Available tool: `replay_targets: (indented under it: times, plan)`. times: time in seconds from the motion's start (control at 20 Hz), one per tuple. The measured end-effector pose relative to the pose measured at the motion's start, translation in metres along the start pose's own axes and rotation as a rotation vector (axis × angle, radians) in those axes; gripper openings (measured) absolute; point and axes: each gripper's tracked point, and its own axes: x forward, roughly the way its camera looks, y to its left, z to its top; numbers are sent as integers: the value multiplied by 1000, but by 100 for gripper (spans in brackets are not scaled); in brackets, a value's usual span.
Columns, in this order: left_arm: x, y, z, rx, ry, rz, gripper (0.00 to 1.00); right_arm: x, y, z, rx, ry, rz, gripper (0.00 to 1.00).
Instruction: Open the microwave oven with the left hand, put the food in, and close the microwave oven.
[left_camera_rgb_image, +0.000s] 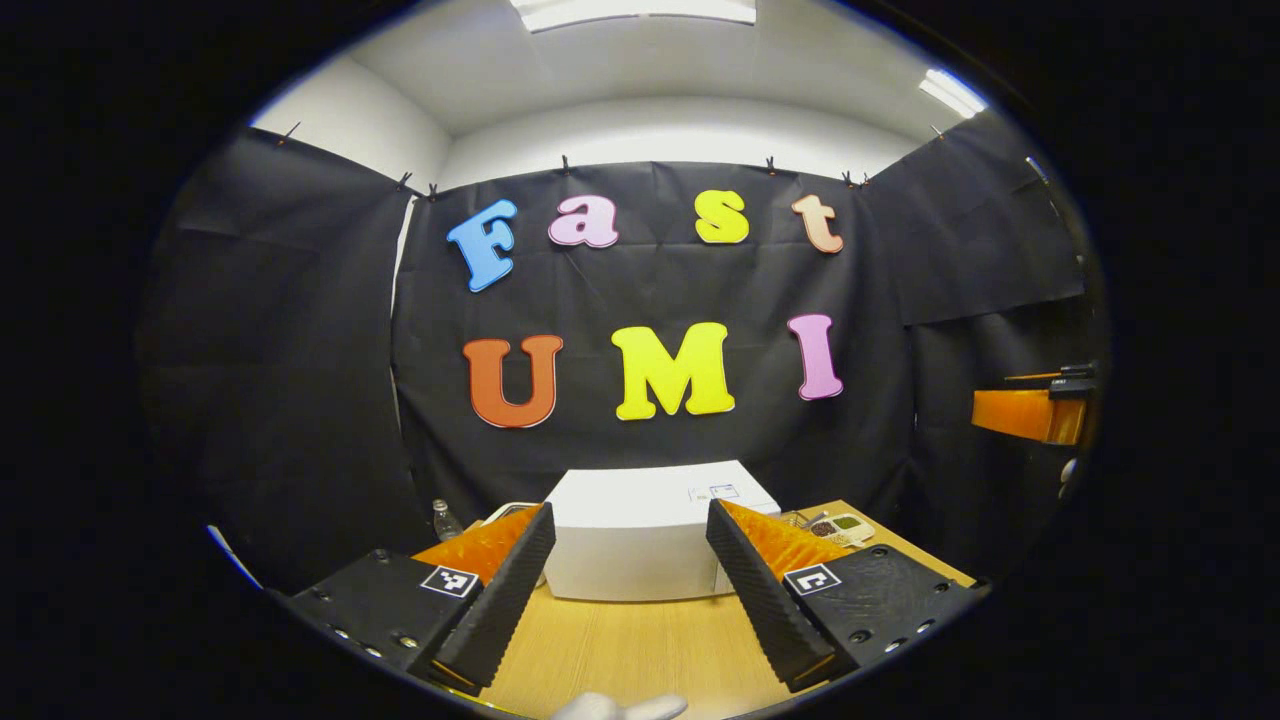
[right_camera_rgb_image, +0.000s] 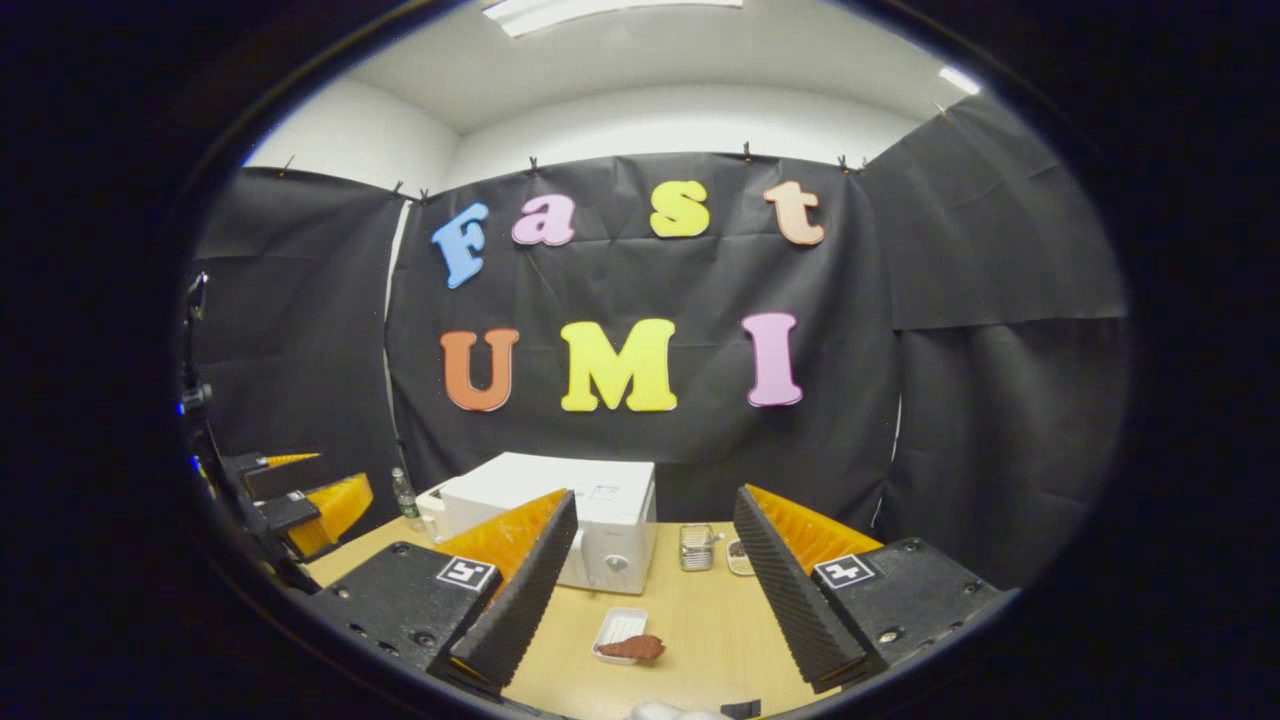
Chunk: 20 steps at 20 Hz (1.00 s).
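While the microwave oven (right_camera_rgb_image: 560, 530) is kept shut at the tabletop's (right_camera_rgb_image: 700, 620) back edge, both the left gripper (left_camera_rgb_image: 630, 590) and right gripper (right_camera_rgb_image: 650, 590) are held wide open and empty, ready. The food (right_camera_rgb_image: 632, 647) is left in its white tray (right_camera_rgb_image: 612, 630) near the front edge.

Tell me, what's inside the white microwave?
Can't see inside: the microwave is closed. The food sits outside on a small white tray, on the table in front.
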Motion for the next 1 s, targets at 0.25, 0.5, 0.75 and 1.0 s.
replay_targets:
  times: [0.25, 0.5, 0.75, 1.0]
  plan:
    - [35, -41, -38, -7, 13, -59, 95, 2, -38, 1, -14, 11, -48, 100]
    - [80, -84, -99, -5, 52, -127, 95, -1, -74, 1, -16, 24, -119, 90]
    - [129, -114, -154, 15, 113, -155, 95, -7, -103, -23, 12, 107, -194, 91]
    - [196, -131, -204, -28, 163, -130, 95, -14, -134, -39, -8, 193, -262, 91]
